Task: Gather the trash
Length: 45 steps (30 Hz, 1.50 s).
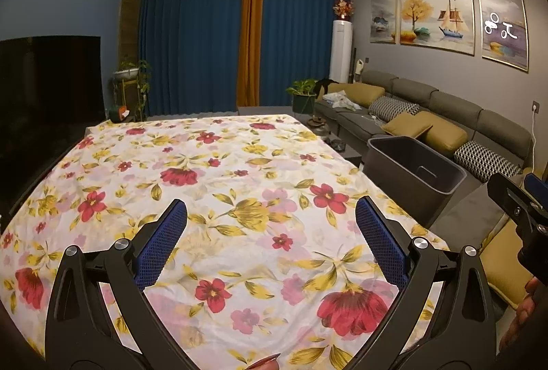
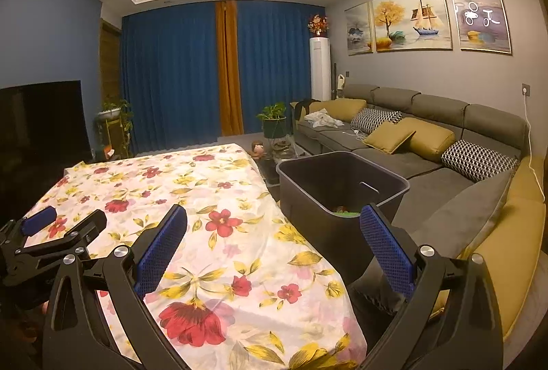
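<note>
Beside the table [image 2: 191, 199], bin [image 2: 342, 185] holds green scraps [image 2: 347, 213].

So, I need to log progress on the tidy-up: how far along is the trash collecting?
It looks finished or nearly so. Done: the floral tablecloth shows no trash, and the dark bin beside the table already holds some colourful items at the bottom. In hand: nothing; the left gripper and right gripper are both open and empty. Left: nothing visible on the table.
</note>
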Available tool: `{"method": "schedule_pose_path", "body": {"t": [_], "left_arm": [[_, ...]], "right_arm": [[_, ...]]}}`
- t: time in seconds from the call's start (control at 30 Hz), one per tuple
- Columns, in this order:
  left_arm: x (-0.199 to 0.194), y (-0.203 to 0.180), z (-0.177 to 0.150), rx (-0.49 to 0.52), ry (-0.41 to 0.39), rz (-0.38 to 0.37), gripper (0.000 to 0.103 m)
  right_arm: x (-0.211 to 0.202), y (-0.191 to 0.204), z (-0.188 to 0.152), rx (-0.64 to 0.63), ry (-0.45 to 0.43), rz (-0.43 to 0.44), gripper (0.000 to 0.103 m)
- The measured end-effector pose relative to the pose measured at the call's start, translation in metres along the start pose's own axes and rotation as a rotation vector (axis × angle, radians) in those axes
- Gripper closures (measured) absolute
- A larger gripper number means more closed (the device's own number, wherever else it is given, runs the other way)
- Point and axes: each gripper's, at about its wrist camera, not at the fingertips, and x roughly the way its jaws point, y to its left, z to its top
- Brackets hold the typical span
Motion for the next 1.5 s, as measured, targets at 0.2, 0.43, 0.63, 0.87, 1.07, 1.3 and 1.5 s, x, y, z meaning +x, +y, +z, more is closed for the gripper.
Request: {"method": "schedule_pose_path", "body": {"t": [0.2,0.43,0.63,0.87,1.07,1.3,1.5], "left_arm": [[-0.0013,-0.0022,0.0007,0.004,-0.004,-0.007,0.006],[-0.0017,-0.0033,0.0009,0.003,-0.004,-0.012,0.006],[-0.0029,-0.0035,0.0015,0.003,-0.007,-0.017,0.006],[-0.0039,-0.0031,0.0018,0.0,-0.01,-0.017,0.006],[-0.006,-0.0027,0.0034,-0.001,-0.017,-0.017,0.006],[-0.0076,-0.0046,0.0042,0.005,-0.023,-0.017,0.006],[-0.0077,-0.0049,0.005,0.007,-0.025,-0.019,0.006]], "right_arm": [[-0.001,-0.0022,-0.0004,0.007,-0.001,-0.003,0.006],[-0.0024,-0.0052,-0.0008,0.018,-0.001,-0.005,0.006],[-0.0025,-0.0059,-0.0004,0.018,-0.002,-0.004,0.006],[-0.0024,-0.0065,-0.0005,0.02,0.0,-0.004,0.006],[-0.0029,-0.0065,-0.0002,0.023,0.0,-0.004,0.006],[-0.0038,-0.0061,0.0005,0.027,-0.001,-0.004,0.006],[-0.004,-0.0059,0.0018,0.03,-0.002,-0.005,0.006]]}}
